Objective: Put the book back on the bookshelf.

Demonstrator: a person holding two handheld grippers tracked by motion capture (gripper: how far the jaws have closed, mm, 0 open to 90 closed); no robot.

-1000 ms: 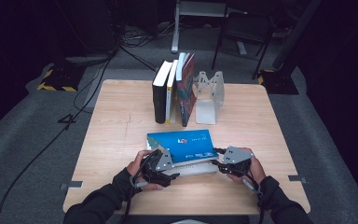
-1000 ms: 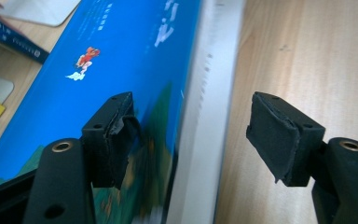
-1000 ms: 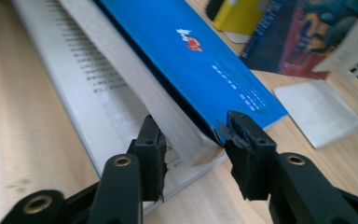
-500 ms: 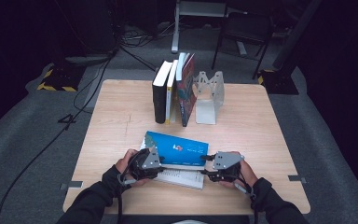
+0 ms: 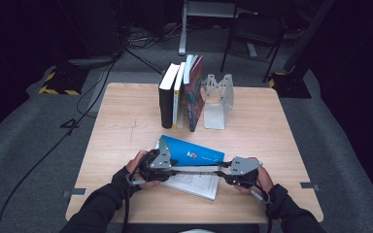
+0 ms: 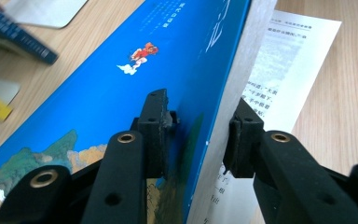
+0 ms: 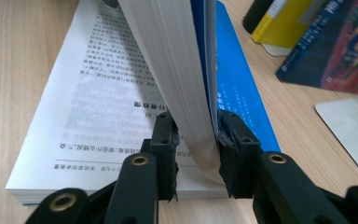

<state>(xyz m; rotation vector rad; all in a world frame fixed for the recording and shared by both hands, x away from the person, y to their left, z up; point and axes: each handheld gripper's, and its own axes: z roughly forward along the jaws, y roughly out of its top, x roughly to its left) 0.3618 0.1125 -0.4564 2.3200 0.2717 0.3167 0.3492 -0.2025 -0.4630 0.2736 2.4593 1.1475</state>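
A blue-covered book (image 5: 194, 153) lies open near the table's front edge. Its cover and a thick block of pages are raised at a slant over the printed pages (image 5: 194, 183) left flat. My left gripper (image 5: 175, 167) holds that raised part at its left end, pads pressing cover and page block (image 6: 198, 135). Its jaws have just closed on it and eased slightly. My right gripper (image 5: 221, 171) clamps the same block at the right end (image 7: 196, 149), its jaws just having been closing with the pages (image 7: 168, 56) between them.
Several books (image 5: 182, 97) stand upright at the table's back middle, beside a metal bookend (image 5: 218, 104). The wooden table (image 5: 121, 126) has bare room on both sides. Cables and a chair lie on the dark floor beyond.
The book lay flat and closed a second ago. Both grippers have closed on its upper part and tilted it up, exposing printed pages beneath. The hands drew slightly toward the front edge.
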